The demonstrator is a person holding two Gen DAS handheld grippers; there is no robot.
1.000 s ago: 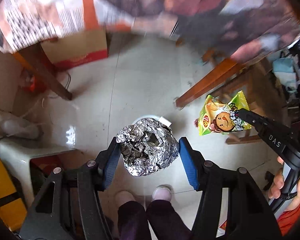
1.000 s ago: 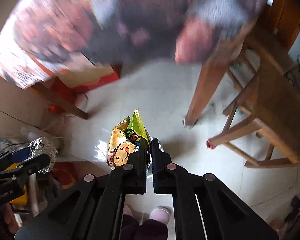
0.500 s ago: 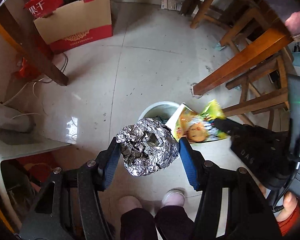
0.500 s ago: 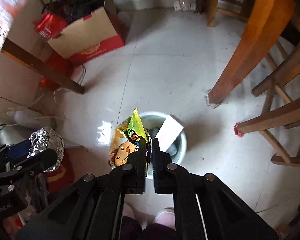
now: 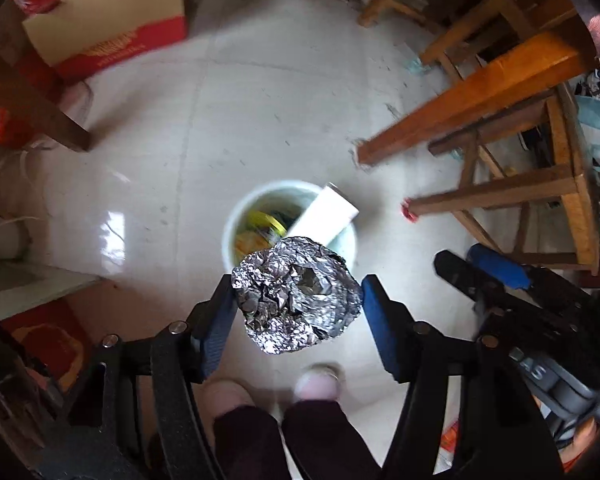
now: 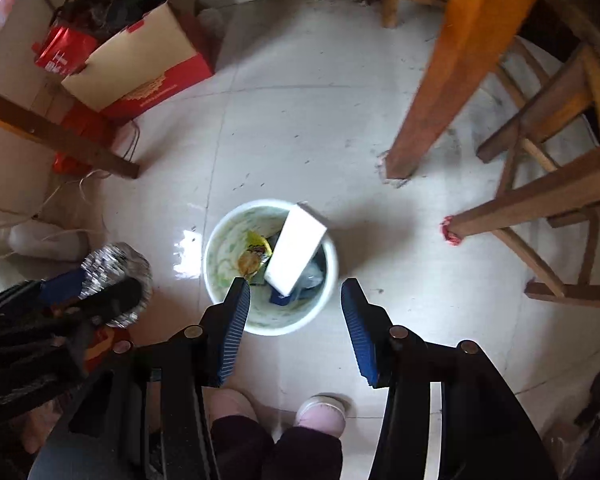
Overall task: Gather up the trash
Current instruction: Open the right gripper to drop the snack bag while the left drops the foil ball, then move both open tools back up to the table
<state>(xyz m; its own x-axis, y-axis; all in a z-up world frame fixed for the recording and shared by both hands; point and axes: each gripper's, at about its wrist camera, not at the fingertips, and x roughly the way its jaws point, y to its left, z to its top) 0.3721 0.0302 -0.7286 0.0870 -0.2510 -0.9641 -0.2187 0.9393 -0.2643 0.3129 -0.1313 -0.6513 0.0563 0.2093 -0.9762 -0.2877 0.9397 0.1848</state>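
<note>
Two grippers point down over a round white bin [image 6: 332,264] standing on the pale tiled floor [image 6: 300,128]. The left gripper [image 5: 296,300] has a crumpled ball of foil [image 5: 296,296] between its blue pads; its jaws are opening, and a thin gap shows beside the right pad, so whether the pads still press the ball I cannot tell. From its camera the foil hangs over the near rim of the bin. The right gripper [image 6: 296,300] holds nothing; its jaws are opening, with only the bin and floor showing between them.

Inside the bin a white box [image 6: 296,250] leans on the far right rim, sticking out above it, and a yellow snack bag [image 6: 254,258] lies beside it among other scraps.

Around the bin: a thick orange wooden table leg [image 6: 452,80] stands to the right, a wooden chair [image 6: 560,184] beyond it with a red cap on one leg tip. A red and tan cardboard box [image 6: 140,72] sits at the upper left, behind a dark slanted table leg [image 6: 56,136]. The person's two pink shoes [image 6: 320,412] and dark trouser legs [image 6: 276,452] are just below the bin.
</note>
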